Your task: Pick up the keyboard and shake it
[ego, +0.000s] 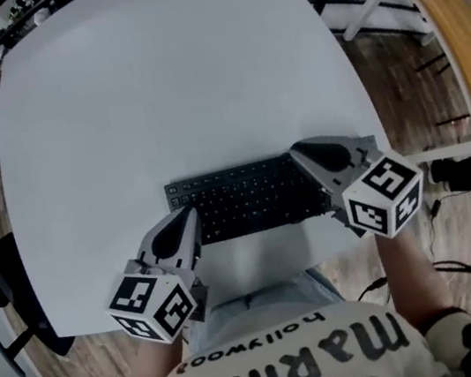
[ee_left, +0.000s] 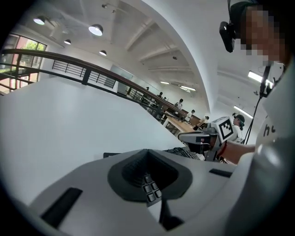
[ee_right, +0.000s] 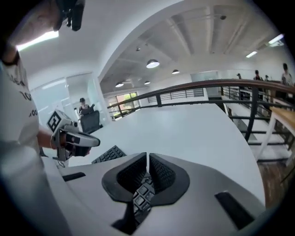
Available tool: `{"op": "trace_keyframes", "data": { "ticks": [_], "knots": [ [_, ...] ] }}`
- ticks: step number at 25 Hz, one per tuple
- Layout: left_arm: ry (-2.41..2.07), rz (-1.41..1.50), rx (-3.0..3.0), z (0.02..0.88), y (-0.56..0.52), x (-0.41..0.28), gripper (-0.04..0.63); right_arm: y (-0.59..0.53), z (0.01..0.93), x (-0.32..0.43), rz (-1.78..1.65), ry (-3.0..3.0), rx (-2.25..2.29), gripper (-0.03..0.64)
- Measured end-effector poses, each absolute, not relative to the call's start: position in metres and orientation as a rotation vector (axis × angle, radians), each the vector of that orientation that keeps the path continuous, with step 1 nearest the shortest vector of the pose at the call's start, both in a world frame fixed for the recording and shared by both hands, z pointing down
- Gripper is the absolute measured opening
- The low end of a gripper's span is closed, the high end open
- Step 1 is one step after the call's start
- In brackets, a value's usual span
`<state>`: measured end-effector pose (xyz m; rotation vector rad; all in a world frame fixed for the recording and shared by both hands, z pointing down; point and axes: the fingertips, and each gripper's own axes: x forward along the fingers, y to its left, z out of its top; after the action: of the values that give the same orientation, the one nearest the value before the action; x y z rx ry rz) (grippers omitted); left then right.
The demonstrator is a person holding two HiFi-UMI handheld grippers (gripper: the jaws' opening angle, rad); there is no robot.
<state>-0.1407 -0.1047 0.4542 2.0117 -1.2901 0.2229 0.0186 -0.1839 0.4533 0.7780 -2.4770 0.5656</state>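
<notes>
Two grippers, one keyboard. The black keyboard [ego: 246, 197] sits over the near part of a white table [ego: 156, 89], with its long side toward the person and close to the near edge. I cannot tell whether it rests on the tabletop or hangs just clear of it.

At the keyboard's left end is the left gripper [ego: 191, 210], angled in from the near side. Its marker cube [ego: 152, 304] sticks out past the table edge. In the left gripper view the jaws are closed tight, with a strip of black keys pinched between the ribbed pads [ee_left: 133, 173].

At the keyboard's right end is the right gripper [ego: 298, 149], also angled in from the person's side and covering that end. In the right gripper view the jaws meet at their tips, leaving only a hairline gap. A strip of keys is clamped lower down between the pads. From there the rest of the keyboard runs off left toward the other gripper.

Both claws are clamped down on the keyboard, one at each end. A wooden floor [ego: 397, 84] shows beyond the table's right side.
</notes>
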Motion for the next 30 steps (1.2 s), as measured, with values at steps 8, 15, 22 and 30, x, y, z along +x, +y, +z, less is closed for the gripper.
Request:
{"op": "trace_keyframes", "data": {
  "ticks": [8,15,22,30],
  "knots": [
    [-1.327,0.277,1.970,0.480,-0.103,-0.181,0.003,-0.178,0.478,-0.055,0.428,-2.439,0.524,0.043],
    [-1.286,0.327,1.960,0.493,-0.104,-0.189,0.003,-0.166,0.490,-0.079,0.430,-2.411,0.364,0.044],
    [-1.270,0.311,1.929,0.497,-0.102,-0.189,0.003,-0.160,0.500,-0.087,0.427,-2.350,0.184,0.213],
    [-1.252,0.342,1.902,0.501,-0.098,-0.192,0.003,-0.147,0.521,-0.091,0.354,-2.187,-0.036,0.212]
  ]
}}
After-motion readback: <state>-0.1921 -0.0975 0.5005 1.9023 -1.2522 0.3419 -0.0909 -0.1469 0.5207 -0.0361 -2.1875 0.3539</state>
